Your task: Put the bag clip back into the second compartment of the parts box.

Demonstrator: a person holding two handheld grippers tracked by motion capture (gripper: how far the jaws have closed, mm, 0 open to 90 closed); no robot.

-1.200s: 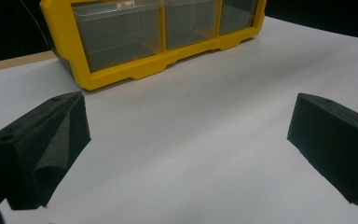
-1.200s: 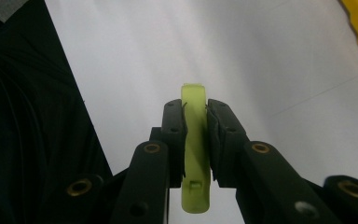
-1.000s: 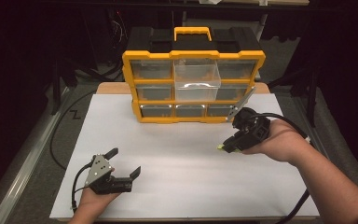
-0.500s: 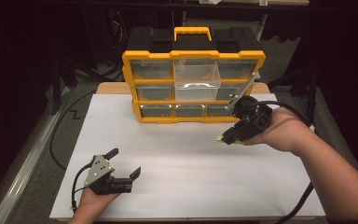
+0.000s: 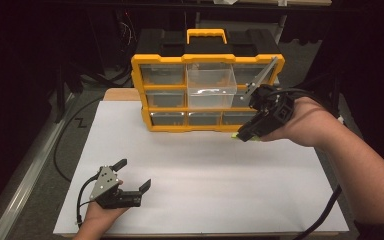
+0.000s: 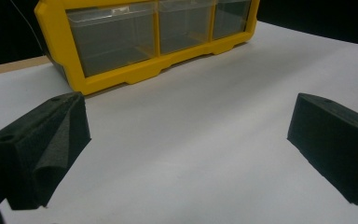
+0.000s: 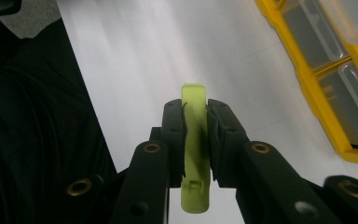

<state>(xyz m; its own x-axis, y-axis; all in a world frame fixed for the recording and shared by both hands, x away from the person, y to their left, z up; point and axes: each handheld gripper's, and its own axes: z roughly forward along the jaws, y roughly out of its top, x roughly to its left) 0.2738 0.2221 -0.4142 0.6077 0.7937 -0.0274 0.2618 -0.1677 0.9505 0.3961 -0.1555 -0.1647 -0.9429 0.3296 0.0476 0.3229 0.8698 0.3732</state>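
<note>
Overhead, a yellow drawer cabinet [image 5: 207, 90] stands at upper centre of the white tabletop [image 5: 205, 170], one clear drawer [image 5: 211, 88] pulled out. The right tongs [image 5: 245, 134], right of centre just beside the cabinet's lower right corner, pinch a lime-green clip [image 5: 239, 136]. The left tongs [image 5: 135, 176] rest at lower left, spread wide.

Along the left tongs [image 6: 186, 144], both black pads stand far apart over bare tabletop [image 6: 191, 121], the cabinet [image 6: 140, 42] at upper left.

Along the right tongs [image 7: 196, 126], the pads press on the clip [image 7: 195, 140] at centre; cabinet drawers [image 7: 335, 56] fill the upper right.
</note>
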